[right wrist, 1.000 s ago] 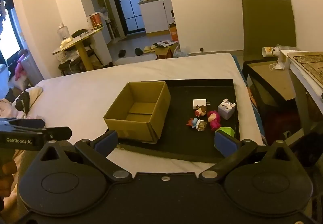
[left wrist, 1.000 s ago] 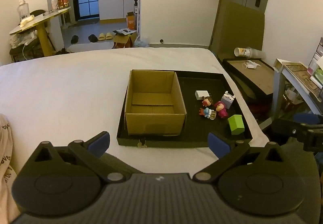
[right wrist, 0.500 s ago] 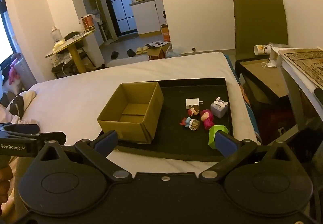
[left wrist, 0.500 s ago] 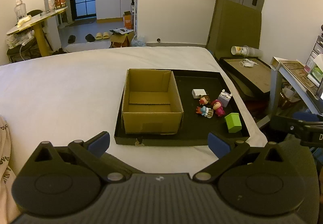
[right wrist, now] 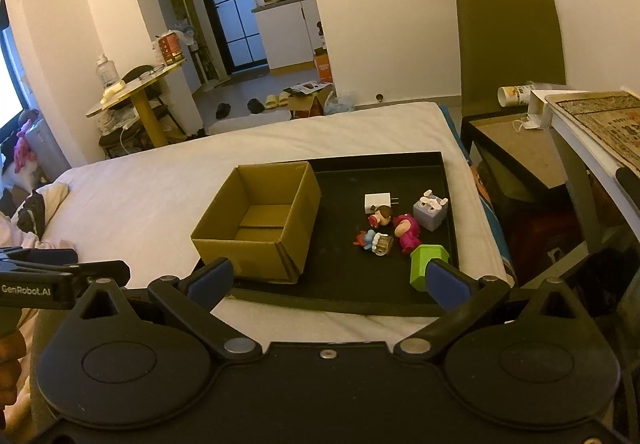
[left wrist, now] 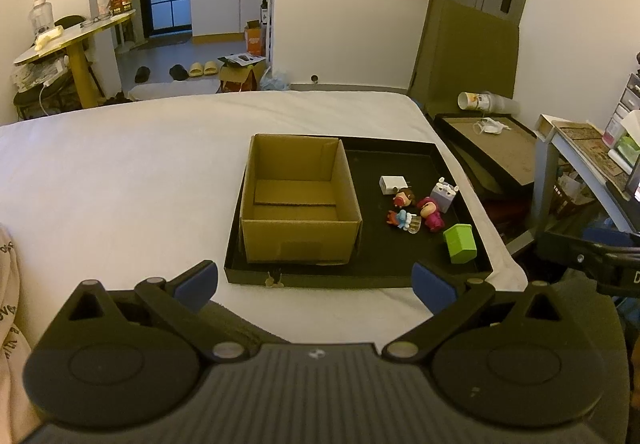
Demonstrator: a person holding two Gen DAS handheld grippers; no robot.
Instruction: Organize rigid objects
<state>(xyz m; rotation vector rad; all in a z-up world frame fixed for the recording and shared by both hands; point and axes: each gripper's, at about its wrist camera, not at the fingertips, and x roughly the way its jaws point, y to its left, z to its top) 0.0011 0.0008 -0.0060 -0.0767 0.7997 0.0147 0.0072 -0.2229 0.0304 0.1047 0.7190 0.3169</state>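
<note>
Left wrist view: blue-padded fingers (left wrist: 197, 284) of left gripper (left wrist: 316, 286) spread wide, nothing between them, held above near edge of white bed sheet (left wrist: 120, 172), short of shallow black tray (left wrist: 400, 152). Right wrist view: right gripper (right wrist: 326, 280) likewise wide apart, blue pads (right wrist: 210, 280) w/ nothing in grasp, right pad overlapping green block in frame, contact can't be told. Beyond fingers, open brown cardboard box (left wrist: 300, 204) upright on left part of tray, flaps down, only a loose cardboard piece on its floor. Right of box, on tray floor, cluster of small rigid objs: white plug-in charger (left wrist: 390, 184) farthest back, brown-haired figurine (left wrist: 404, 198) just beside it, lavender cube w/ small ears (left wrist: 444, 194) to the right, magenta pink figurine (left wrist: 430, 214) touching or nearly touching cube, blue-and-red figurine (left wrist: 402, 220) lying by a clear bit, green house-shaped block (left wrist: 460, 242) nearest tray's front right corner. Same set in right view: box (right wrist: 260, 224), charger (right wrist: 378, 202), cube (right wrist: 430, 210), pink figurine (right wrist: 406, 232), green block (right wrist: 426, 268), tray rim (right wrist: 450, 204). Small brass-coloured clasp (left wrist: 274, 278) at tray's front edge. Farther out: round yellow-legged table (left wrist: 72, 40) at left, dark framed boards on floor at right, tipped paper cup (left wrist: 474, 100), kitchen doorway at back.
</note>
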